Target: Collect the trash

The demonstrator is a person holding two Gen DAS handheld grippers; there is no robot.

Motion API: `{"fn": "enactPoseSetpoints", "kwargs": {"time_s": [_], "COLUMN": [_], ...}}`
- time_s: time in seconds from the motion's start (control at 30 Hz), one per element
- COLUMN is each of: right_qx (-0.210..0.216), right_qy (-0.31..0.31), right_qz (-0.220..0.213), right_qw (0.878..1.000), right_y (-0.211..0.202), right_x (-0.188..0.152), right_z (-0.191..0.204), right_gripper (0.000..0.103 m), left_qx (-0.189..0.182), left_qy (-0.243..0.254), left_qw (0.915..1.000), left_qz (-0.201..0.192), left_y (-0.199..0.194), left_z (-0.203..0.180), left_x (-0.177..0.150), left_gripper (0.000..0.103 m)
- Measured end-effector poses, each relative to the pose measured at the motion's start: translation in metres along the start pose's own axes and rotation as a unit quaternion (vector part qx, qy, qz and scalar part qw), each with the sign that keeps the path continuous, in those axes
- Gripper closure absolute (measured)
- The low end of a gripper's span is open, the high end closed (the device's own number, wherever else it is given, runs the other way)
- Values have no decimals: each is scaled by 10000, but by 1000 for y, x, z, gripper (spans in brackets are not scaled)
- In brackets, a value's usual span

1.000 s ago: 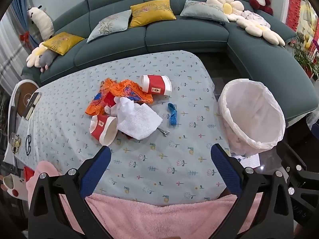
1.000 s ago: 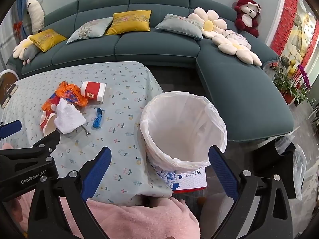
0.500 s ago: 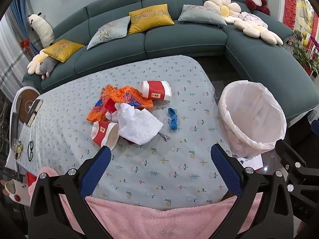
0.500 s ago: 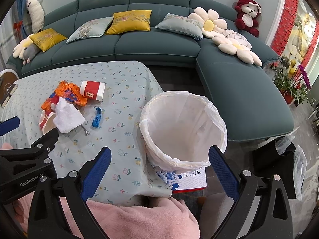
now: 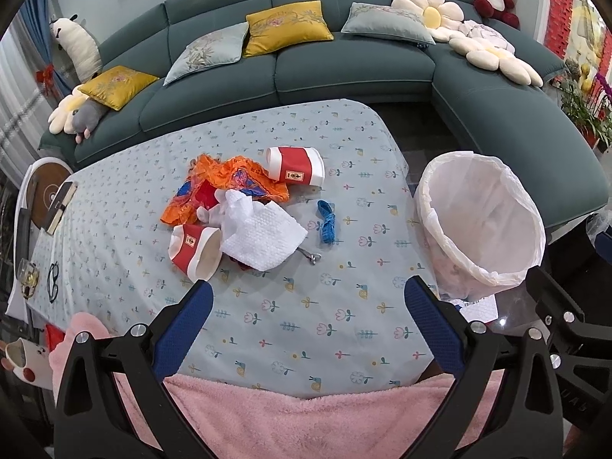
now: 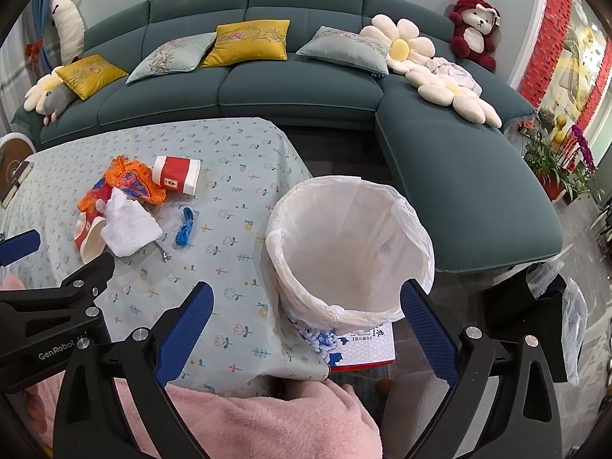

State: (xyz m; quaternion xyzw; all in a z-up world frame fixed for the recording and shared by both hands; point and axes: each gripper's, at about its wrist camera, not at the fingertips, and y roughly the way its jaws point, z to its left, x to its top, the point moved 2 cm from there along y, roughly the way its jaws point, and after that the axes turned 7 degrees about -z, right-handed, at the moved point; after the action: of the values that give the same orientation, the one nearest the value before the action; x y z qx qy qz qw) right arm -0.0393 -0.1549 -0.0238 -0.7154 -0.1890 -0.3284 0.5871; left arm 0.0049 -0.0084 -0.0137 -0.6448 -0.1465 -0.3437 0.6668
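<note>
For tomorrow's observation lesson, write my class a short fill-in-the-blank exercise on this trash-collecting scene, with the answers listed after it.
1. Both red paper cups lie on their ____.
2. The bin is lined with a ____ plastic bag.
3. The blue string lies between the white paper towel and the ____.
4. The left gripper and right gripper are both ____.

Answers: sides; white; bin; open
</note>
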Motion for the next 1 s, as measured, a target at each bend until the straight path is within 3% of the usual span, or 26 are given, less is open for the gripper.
{"fn": "enactPoseSetpoints", "kwargs": {"time_s": [1.0], "right_qx": [-53], "right_qy": [10], "right_qz": [-53], "right_qw": [10000], "right_y": [-4], "right_x": [1], "right_z": [1], "right_gripper": [9], "left_qx": [35], "left_qy": [78], "left_qw": [9999], "left_qz": [-70], "left_y": [-2], "left_z": [2], "left_x": [2], "left_gripper": [7]}}
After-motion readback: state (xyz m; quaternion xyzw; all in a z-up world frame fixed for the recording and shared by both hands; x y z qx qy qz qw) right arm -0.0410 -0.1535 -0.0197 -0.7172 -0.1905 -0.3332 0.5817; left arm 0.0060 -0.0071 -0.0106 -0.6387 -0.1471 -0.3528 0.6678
